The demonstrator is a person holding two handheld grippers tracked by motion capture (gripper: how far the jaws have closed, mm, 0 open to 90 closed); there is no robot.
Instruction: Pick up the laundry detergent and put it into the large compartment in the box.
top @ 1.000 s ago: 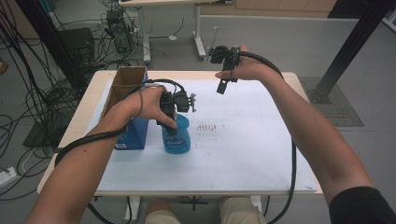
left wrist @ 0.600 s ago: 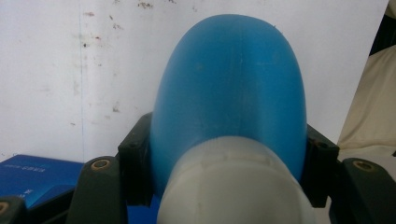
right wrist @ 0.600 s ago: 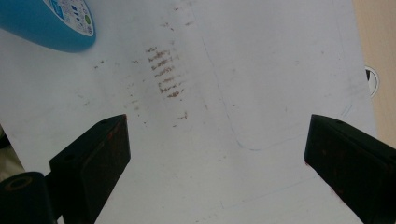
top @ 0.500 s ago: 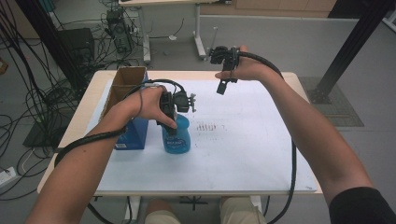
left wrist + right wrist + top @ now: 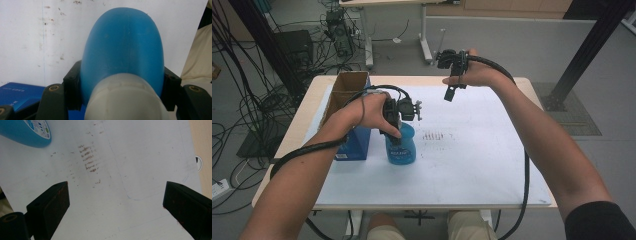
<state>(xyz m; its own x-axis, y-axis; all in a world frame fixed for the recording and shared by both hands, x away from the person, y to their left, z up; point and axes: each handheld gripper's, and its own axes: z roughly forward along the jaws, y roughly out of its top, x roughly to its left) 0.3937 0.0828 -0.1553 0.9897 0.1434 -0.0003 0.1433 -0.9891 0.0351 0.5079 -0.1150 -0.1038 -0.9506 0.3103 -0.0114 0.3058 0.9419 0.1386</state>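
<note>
A blue plastic bottle (image 5: 404,147) stands upright on the white sheet, left of the middle. My left gripper (image 5: 396,132) comes down on it from above and is shut on its upper part. In the left gripper view both black jaws press the sides of the blue bottle (image 5: 122,45) just below its whitish cap (image 5: 122,100). Over the far edge of the table my right gripper (image 5: 451,92) hangs in the air, pointing down. Its jaws stand wide open around my right gripper's midpoint (image 5: 115,202), with only bare sheet under them. The bottle's base (image 5: 27,132) lies at the top left of that view.
A blue box (image 5: 357,142) stands against the bottle's left side, and an open cardboard box (image 5: 347,87) sits behind it at the table's left edge. The white sheet (image 5: 472,165) carries brown smudges (image 5: 434,135) near the middle. Cables and stands crowd the floor beyond.
</note>
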